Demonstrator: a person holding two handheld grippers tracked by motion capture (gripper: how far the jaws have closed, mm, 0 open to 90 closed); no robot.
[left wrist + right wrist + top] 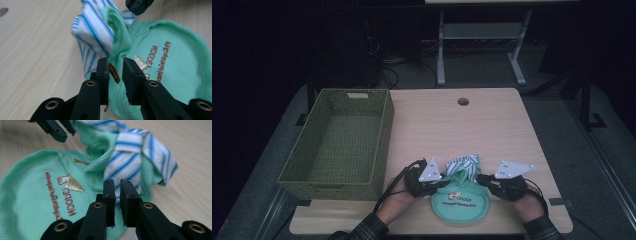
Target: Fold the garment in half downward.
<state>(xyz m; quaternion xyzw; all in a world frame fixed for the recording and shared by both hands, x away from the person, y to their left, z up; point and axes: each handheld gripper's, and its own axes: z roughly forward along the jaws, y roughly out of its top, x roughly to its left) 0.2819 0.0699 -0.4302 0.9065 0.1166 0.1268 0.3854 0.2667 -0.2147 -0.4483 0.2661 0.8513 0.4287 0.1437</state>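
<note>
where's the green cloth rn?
In the high view the green cloth lies at the table's near edge, between the left gripper and right gripper, right of the basket.

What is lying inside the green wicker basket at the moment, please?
The green basket shows a bare woven bottom; its near wall hides the nearest strip inside. The bib lies outside, on the table.

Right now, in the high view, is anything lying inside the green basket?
No: the green basket at the table's left shows only its bare woven floor, and the green cloth lies on the table between the two tongs.
</note>
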